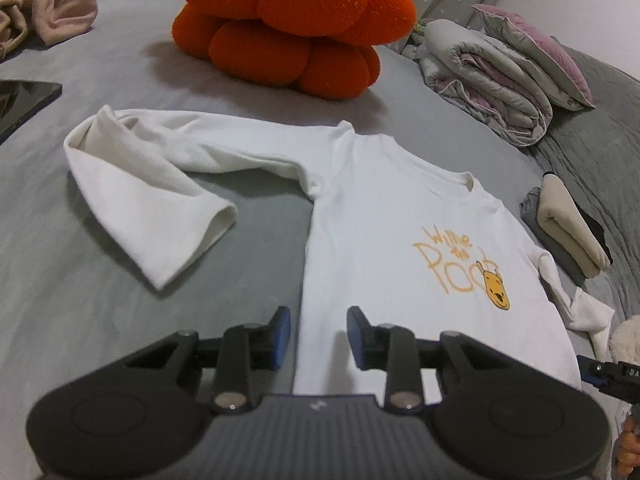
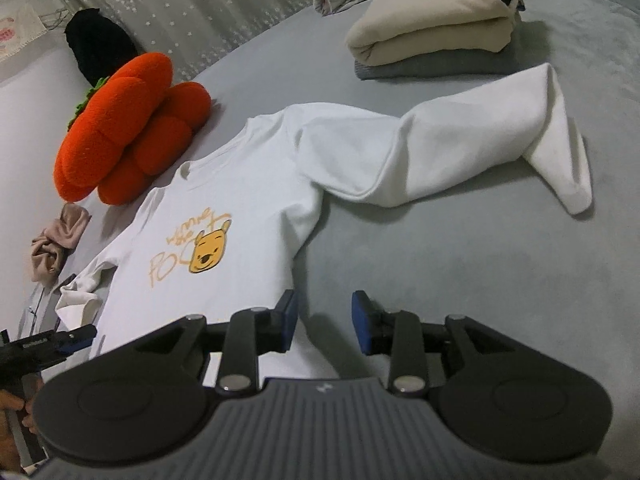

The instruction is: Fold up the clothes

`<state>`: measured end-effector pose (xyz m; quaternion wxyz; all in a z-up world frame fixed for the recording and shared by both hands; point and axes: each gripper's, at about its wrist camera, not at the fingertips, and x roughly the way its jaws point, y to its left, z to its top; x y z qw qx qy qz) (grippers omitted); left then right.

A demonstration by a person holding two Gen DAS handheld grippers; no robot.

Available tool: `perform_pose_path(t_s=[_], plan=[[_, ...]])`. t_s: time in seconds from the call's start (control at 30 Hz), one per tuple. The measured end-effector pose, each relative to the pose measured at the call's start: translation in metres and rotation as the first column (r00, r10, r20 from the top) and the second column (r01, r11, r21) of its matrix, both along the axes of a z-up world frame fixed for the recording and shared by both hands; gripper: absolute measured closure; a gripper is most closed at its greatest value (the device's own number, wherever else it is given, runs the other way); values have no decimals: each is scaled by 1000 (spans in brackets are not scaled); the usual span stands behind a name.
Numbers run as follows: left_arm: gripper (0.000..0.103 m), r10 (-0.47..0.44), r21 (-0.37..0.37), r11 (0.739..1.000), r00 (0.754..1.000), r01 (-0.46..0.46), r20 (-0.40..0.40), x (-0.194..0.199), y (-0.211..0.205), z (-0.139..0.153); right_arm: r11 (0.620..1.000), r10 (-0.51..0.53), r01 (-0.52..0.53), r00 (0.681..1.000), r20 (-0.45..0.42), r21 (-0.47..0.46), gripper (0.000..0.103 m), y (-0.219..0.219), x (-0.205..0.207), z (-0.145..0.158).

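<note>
White shirt (image 1: 372,216) – yellow print; orange cushion (image 1: 296,24); grey bedsheet (image 2: 500,248).

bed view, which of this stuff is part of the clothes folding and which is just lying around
Part of the job:
- white long-sleeved sweatshirt with a yellow bear print
- stack of folded beige and grey clothes
- left claw, open
- right claw, open

Just lying about:
- orange plush pumpkin-shaped cushion
- rolled grey and pink quilt
- dark flat tablet

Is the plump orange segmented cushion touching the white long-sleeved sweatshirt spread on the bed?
Apart. The left wrist view shows a strip of grey bedsheet between the orange cushion and the white sweatshirt; the right wrist view is less clear.
</note>
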<state>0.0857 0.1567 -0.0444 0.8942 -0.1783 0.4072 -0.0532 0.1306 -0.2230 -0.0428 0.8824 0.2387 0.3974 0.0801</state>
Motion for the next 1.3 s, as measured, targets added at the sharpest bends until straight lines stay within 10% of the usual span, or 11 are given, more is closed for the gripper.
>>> perform_pose_path(t_s=[0.83,1.3], plan=[[72,-66,11,998,997,66,-33,-3,-10,-6,992,57,-58,998,12,111,72,41,11,-14],[72,-87,-38,996,994,85,-59,-7,-1,-6,916,-2,58,990,-139,396,71,-12,-11,-20]])
